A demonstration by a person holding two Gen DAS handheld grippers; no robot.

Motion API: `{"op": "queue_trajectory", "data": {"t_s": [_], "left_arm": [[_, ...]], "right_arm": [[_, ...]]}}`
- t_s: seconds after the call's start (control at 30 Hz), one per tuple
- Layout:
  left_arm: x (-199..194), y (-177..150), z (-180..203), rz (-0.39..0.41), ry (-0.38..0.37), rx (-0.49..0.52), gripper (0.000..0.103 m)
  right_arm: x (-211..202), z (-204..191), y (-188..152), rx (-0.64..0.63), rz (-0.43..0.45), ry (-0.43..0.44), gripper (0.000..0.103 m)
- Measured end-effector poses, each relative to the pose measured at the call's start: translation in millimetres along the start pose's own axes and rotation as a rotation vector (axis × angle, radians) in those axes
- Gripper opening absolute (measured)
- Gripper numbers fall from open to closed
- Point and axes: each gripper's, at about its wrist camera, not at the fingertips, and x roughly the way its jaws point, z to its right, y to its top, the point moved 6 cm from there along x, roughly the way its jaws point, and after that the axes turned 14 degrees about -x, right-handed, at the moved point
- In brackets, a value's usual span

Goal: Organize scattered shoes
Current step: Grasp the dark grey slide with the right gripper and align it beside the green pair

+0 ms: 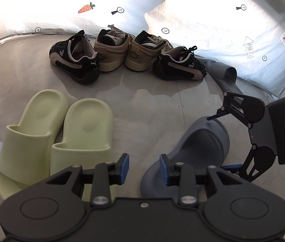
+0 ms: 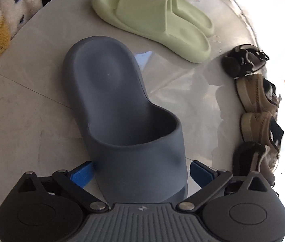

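Right wrist view showed the right gripper [image 2: 140, 171] with jaws apart, straddling the strap of a matte blue-grey slide [image 2: 122, 111] on the floor [image 2: 21, 121]. Left gripper [image 1: 144, 168] hovered open, between it and the pale green slides [image 1: 57, 133].

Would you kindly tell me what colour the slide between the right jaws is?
The slide is dark slate blue-grey, clearest in the right wrist view.

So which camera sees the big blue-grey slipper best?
The right wrist view: the blue-grey slipper fills it, lying between the open right claw. The left wrist view shows it partly hidden behind the left claw.
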Motion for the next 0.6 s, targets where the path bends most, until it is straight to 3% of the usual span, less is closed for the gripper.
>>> {"op": "queue_trajectory", "data": {"t_s": [0.1, 0.2, 0.3, 0.4, 0.6], "left_arm": [[1.3, 0.9, -0.5, -0.001, -0.001, -0.005, 0.034], [2.4, 1.9, -1.3, -0.001, -0.001, -0.010, 0.034], [4.1, 2.6, -1.5, -0.004, -0.006, -0.016, 0.034], [6.6, 5.8, 0.1, -0.007, -0.014, -0.018, 0.034], [4.6, 6.7, 5.0, -0.003, -0.034, 0.001, 0.035]], "right_arm": [[0.7, 4.8, 0.4, 0.088, 0.033, 0.014, 0.103], [1.2, 14.4, -6.2, 0.364, -0.027, 0.011, 0.103], [2.4, 18.5, -20.6, 0.900, -0.256, -0.029, 0.103], [-8.0, -2.4, -17.6, 1.165, -0.362, 0.013, 0.103], [-44.4, -27.0, -18.0, 1.388, -0.113, 0.151, 0.103]]}}
